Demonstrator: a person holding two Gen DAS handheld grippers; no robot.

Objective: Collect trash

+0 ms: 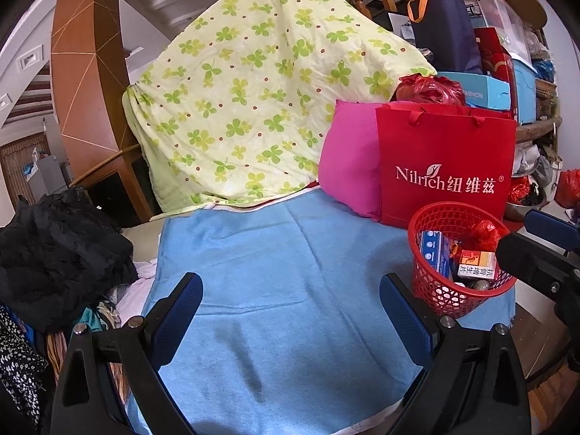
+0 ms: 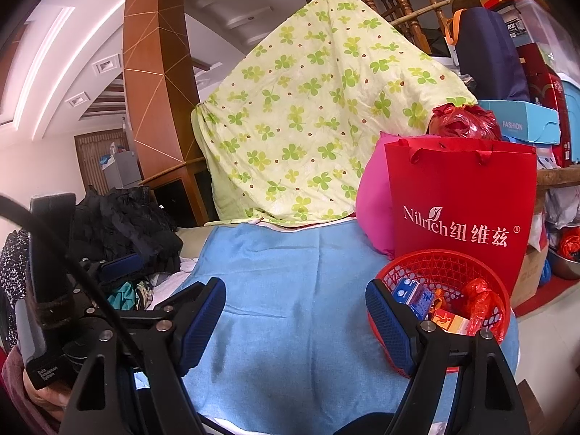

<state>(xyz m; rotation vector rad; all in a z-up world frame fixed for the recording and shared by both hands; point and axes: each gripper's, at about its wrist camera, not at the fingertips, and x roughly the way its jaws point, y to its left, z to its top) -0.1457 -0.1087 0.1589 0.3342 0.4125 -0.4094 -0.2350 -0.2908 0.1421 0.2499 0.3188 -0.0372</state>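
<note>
Red basket (image 2: 440, 291) sits on our blue towel (image 2: 290, 290), with the red bag (image 2: 460, 210) and pink pillow (image 2: 373, 206) behind it. Both our jaws stand open, holding nothing.

- Left gripper (image 1: 291, 313) points slightly downward, jaws spread wide, nothing between them.
- Right gripper (image 2: 295, 320) likewise gapes empty (blue pads facing inward).
</note>
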